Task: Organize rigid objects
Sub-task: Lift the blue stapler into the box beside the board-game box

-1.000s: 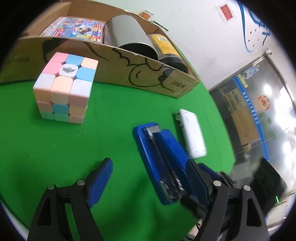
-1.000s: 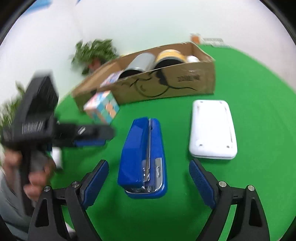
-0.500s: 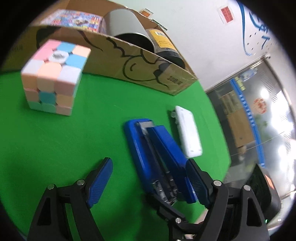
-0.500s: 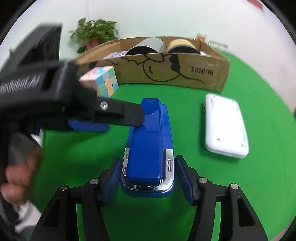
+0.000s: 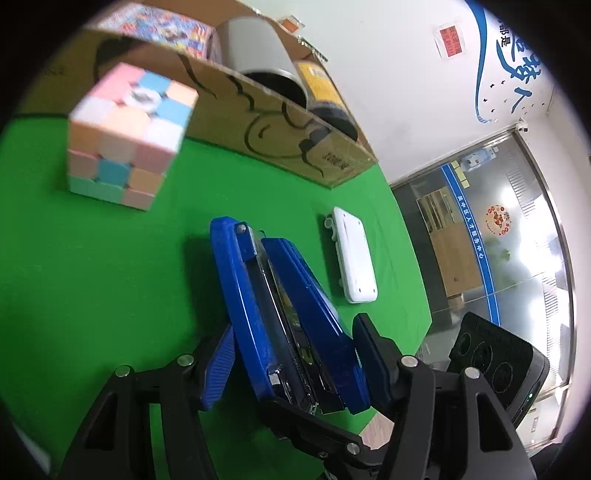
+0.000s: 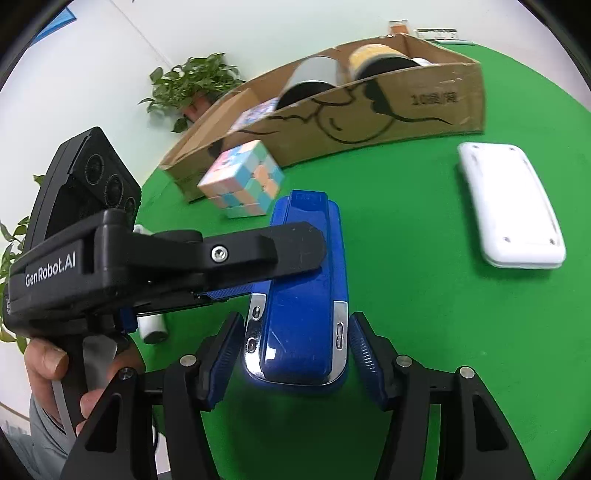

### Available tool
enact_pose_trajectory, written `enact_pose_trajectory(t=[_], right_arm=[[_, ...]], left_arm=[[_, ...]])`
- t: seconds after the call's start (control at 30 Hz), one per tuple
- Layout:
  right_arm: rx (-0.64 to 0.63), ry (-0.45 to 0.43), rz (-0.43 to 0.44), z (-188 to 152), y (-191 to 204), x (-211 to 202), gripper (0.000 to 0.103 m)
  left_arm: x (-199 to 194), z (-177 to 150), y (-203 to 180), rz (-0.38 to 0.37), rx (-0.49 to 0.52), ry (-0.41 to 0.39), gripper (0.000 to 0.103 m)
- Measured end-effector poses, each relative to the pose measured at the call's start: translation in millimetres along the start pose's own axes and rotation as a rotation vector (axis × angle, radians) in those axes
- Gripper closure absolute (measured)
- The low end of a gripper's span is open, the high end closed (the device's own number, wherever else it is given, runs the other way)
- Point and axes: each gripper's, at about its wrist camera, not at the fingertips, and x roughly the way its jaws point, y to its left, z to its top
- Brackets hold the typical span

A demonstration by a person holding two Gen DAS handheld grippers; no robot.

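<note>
A blue stapler (image 5: 284, 310) (image 6: 303, 295) is lifted off the green table, tilted. My left gripper (image 5: 295, 365) is shut on its top and base, seen from the side in the right wrist view (image 6: 288, 254). My right gripper (image 6: 295, 354) is shut on the stapler's rear end by its sides. A pastel puzzle cube (image 5: 125, 136) (image 6: 243, 181) stands on the table in front of the cardboard box (image 5: 280, 144) (image 6: 369, 122).
A white flat device (image 5: 354, 254) (image 6: 513, 210) lies to the right of the stapler. The box holds a grey can (image 5: 258, 51), a yellow-labelled can (image 5: 325, 92) and a colourful booklet (image 5: 162, 26). A potted plant (image 6: 188, 85) stands behind the box.
My right gripper closed on the stapler's rear. My left gripper moved in and closed on the stapler from the side. The stapler is now held by both and tilted up.
</note>
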Motion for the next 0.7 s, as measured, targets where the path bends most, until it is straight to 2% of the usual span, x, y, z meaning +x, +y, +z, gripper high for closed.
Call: enact_pose_trajectory(t=[0.27,0.47,0.7], right_arm=[[-0.101,-0.076,0.018,33,45,-16,0.047],[-0.175,-0.142,0.041,71,82,-25,0.047],[-0.215,-0.153,0.043,119,113,-9,0.047]], left_arm=[[-53,21,-25,-0.004,0.083,-0.124,0.055],[-88,50,-31,0.007,0.130,-0.209,0.055],[-111,91,-12,-0.012,0.110,-0.246,0.056]])
